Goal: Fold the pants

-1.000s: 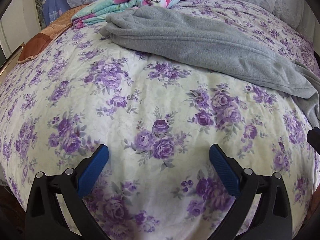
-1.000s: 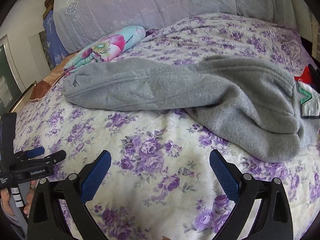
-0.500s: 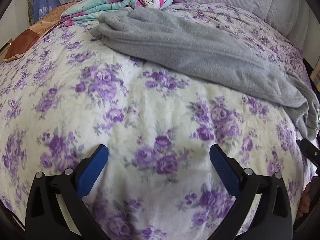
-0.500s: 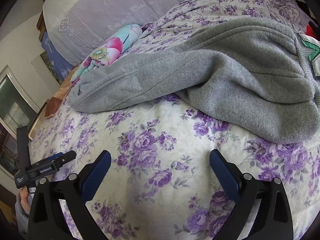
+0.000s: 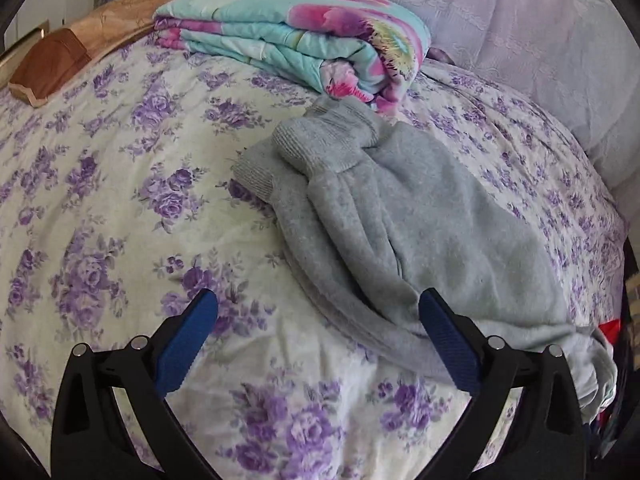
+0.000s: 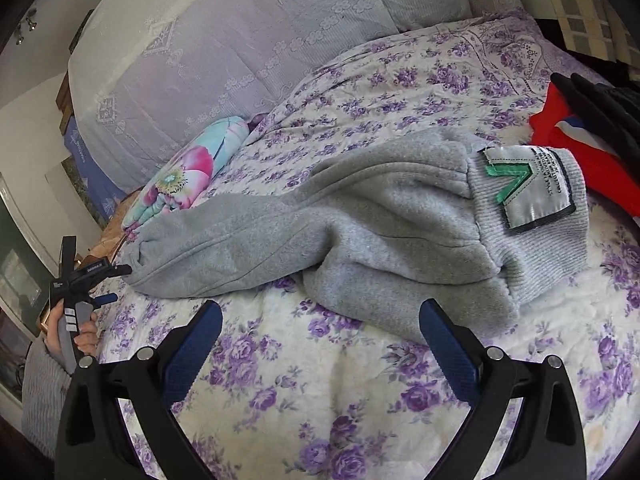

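Grey fleece pants (image 6: 360,224) lie folded lengthwise across the flowered bed, legs one over the other. The ribbed ankle cuffs (image 5: 316,148) point toward the folded quilt in the left wrist view. The waistband (image 6: 532,216) with a white and green label is at the right in the right wrist view. My left gripper (image 5: 318,336) is open, hovering just short of the pant legs near the cuffs. My right gripper (image 6: 320,340) is open, low over the bed in front of the seat of the pants. The left gripper (image 6: 106,284) also shows in the right wrist view, beside the cuffs.
A folded turquoise and pink quilt (image 5: 304,40) lies just behind the cuffs. Lavender lace pillows (image 6: 224,48) line the head of the bed. Red and black clothes (image 6: 588,132) sit past the waistband. A brown cushion (image 5: 52,64) is at the far left edge.
Both grippers moved in toward the pants. The left one swung toward the cuff end, the right one toward the waistband. Both stayed open.
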